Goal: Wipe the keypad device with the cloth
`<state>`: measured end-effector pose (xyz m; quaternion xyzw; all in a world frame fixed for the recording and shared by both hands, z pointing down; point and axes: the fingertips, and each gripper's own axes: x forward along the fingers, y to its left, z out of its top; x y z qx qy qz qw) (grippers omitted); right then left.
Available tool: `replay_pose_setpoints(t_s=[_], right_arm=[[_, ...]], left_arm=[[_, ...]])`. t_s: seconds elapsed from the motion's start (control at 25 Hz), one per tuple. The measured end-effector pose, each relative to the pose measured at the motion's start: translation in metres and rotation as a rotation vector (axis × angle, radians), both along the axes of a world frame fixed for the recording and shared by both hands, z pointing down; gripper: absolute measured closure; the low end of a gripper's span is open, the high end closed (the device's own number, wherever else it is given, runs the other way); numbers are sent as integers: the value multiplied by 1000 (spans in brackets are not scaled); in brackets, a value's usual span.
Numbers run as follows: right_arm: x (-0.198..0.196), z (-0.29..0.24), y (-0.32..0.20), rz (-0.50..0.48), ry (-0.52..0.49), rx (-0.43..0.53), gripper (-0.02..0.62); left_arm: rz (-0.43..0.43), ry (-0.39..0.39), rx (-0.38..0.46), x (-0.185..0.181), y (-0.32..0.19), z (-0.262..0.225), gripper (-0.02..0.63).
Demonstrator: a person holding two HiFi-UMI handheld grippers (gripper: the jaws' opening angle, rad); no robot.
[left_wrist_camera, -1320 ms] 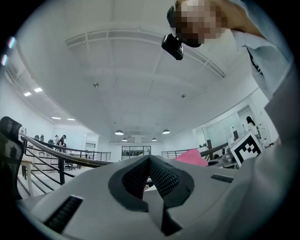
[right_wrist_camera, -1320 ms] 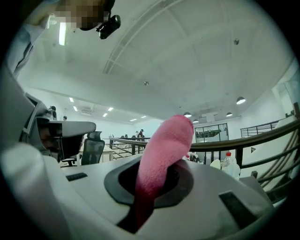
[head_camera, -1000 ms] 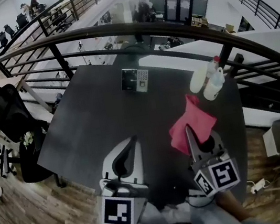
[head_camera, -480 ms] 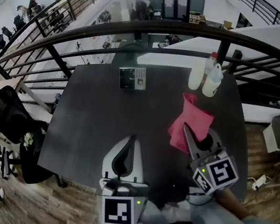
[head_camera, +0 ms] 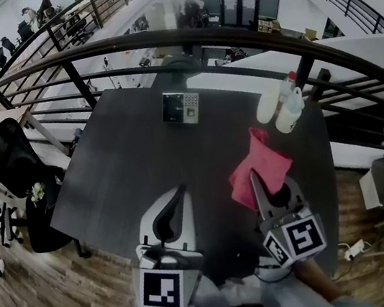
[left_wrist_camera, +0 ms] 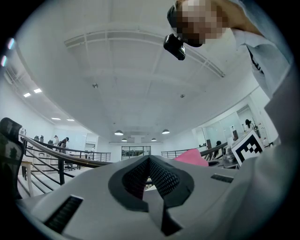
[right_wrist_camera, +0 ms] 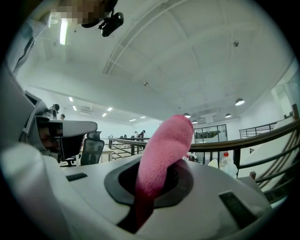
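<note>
Holding the cloth [head_camera: 265,161]; wiping not yet begun.
Fingers of right gripper [head_camera: 255,177] pinch it; left gripper [head_camera: 179,192] closed, empty; keypad [head_camera: 182,108] well apart across tabletop [head_camera: 126,174]; next, reach forward.

pink cloth [head_camera: 260,167], dark grey table [head_camera: 143,164]

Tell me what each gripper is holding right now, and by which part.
The right gripper is shut on the pink cloth, pinching its near edge; the rest sticks out beyond the jaws. The left gripper is shut and holds nothing.
</note>
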<state>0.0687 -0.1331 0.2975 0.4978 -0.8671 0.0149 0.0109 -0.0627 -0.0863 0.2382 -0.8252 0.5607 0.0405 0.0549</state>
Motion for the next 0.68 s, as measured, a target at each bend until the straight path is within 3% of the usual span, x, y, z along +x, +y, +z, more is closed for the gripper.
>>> replay_pose_setpoints(t_s=[0.68], right_arm=[[6, 3, 3, -1, -1, -15, 566]], left_arm=[[8, -6, -11, 8, 1, 3, 603]])
